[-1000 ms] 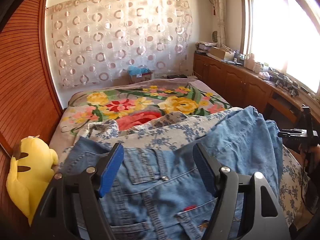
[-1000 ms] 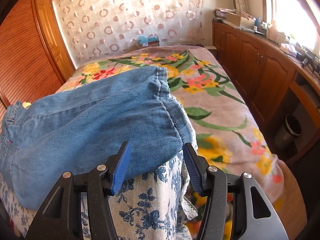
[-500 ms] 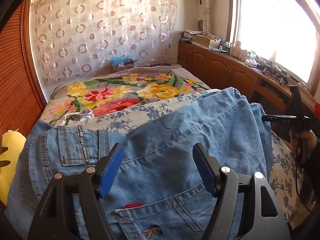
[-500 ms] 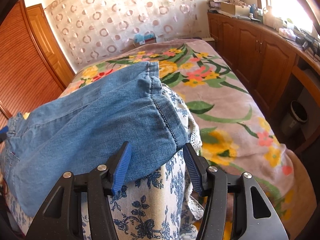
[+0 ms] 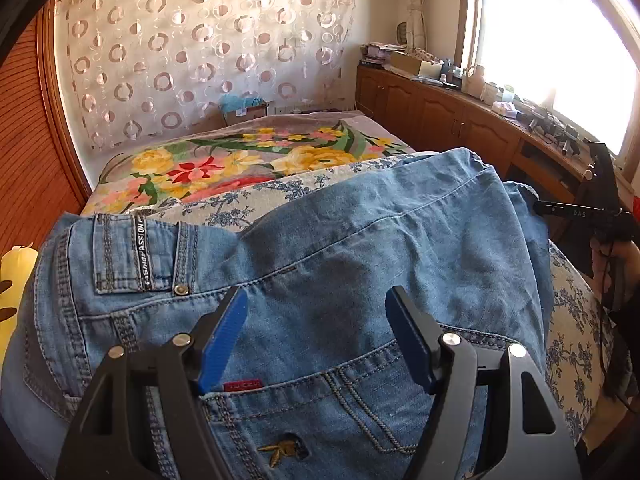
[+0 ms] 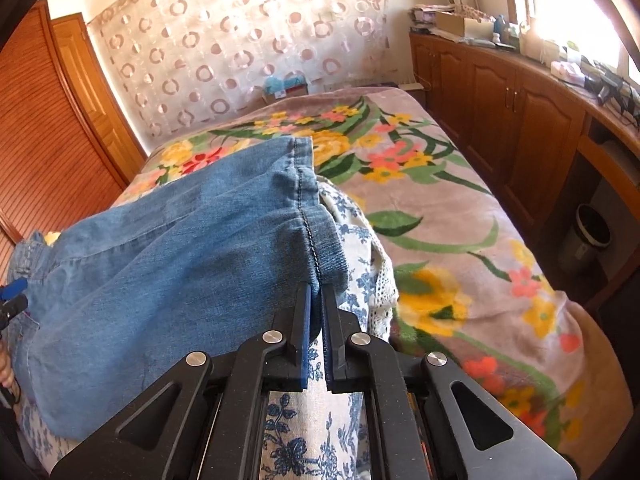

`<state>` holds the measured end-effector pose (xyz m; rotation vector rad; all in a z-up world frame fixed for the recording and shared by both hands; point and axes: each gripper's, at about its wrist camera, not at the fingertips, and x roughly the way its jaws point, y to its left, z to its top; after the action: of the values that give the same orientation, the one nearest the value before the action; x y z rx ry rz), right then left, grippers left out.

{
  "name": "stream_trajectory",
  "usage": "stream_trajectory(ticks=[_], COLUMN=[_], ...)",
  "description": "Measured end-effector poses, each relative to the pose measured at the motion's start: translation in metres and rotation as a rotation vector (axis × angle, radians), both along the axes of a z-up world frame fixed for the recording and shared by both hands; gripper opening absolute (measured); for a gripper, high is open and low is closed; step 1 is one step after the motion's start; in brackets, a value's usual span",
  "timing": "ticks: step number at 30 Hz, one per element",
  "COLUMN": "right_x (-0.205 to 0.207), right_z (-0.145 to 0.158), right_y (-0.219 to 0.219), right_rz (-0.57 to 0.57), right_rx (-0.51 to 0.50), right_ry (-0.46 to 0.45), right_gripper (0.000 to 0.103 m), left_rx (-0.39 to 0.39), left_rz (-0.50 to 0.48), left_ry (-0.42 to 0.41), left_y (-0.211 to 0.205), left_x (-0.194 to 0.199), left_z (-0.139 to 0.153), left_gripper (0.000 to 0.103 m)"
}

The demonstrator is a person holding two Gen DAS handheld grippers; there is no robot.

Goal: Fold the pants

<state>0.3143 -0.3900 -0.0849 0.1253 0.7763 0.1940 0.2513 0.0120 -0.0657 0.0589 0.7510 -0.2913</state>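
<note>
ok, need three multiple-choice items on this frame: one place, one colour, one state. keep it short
1. Where do the jeans lie?
A. on a blue-flowered cloth on the bed
B. on the floor
C. on the cabinet top

2. What colour is the plush toy at the left edge?
A. red
B. yellow
C. green

3. How is the right tool?
A. wide open above the jeans
B. shut on the jeans' hem
C. shut on nothing

Key: 1 A, the flowered cloth shows under the denim, on the bed. 2 B, the toy is plain yellow. 3 B, the pads meet with the hem corner pinched between them.
</note>
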Motion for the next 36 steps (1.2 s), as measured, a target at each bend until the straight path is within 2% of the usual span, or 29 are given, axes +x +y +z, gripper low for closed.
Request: stream_trajectory(ticks=[11,19,25,30,33,36], right_x=[-0.007,-0.011,-0.018,-0.029,-0.038,-0.041], right_z=[0.015,0.054,0.088,0.113,0.12,0.119], right_y=[0.002,0.026,0.076,0.138,0.176,0.192], right_rz=[-0.003,0.043,0.127,0.243,0.312,0.33], right_rx=[0.004,0.02,0.039,0.041,0.027,0.024], right_ry=[-0.03,-0.118,-0.19,-0.247,-0.261,-0.261], right_gripper=[0.001,0.001,0.001,0.0,0.0,0.0], left_rx=[0.001,-0.011,-0.019,-0.034,-0.041,-0.05], left_rz=[0.017,0.021,0.035,0.067,0.09,0.106], left_ry=[0.013,-0.009,-0.037,-0.056,-0.061,-0.064], left_y=[0.003,0.012,0.026,0.047,0.059,0.071], left_x=[-0.01,-0.025,-0.041,-0.06,-0.069,-0.075], left_z=[-0.003,0.008,0.019,0.025,0.027,0.027], left_gripper=[0.071,0.071,0.071,0.071,0.071,0.071])
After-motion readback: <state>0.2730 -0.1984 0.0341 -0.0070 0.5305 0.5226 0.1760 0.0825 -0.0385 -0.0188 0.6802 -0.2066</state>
